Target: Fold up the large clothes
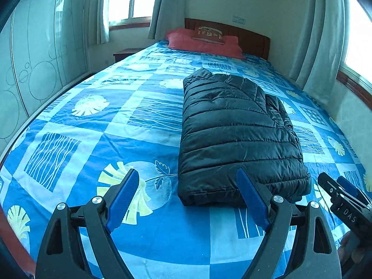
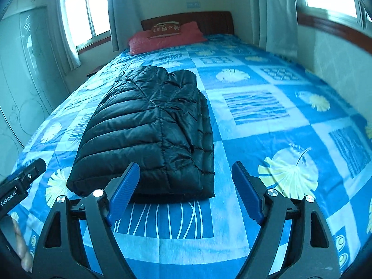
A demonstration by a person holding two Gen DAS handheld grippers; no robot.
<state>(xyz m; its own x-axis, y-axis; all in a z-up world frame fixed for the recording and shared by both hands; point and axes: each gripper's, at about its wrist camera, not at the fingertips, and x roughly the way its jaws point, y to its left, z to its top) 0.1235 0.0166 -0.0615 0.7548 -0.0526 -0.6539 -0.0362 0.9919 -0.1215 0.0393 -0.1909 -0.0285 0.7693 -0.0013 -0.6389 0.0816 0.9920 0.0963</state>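
While I hold both grippers above the bedspread [image 1: 69,121], the folded black jacket [image 1: 234,134] lies just beyond the left gripper [image 1: 188,197] and right gripper [image 2: 186,190], jaws spread, gripping nothing.

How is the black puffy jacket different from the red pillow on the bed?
The jacket is black, shiny and quilted in puffy rows; the pillow is red and looks soft and matte. The jacket lies folded into a thick bundle in the middle of the bed; the pillow rests far off at the headboard end. A small patterned cushion sits on the pillow; nothing sits on the jacket. Both lie on the blue bedspread.
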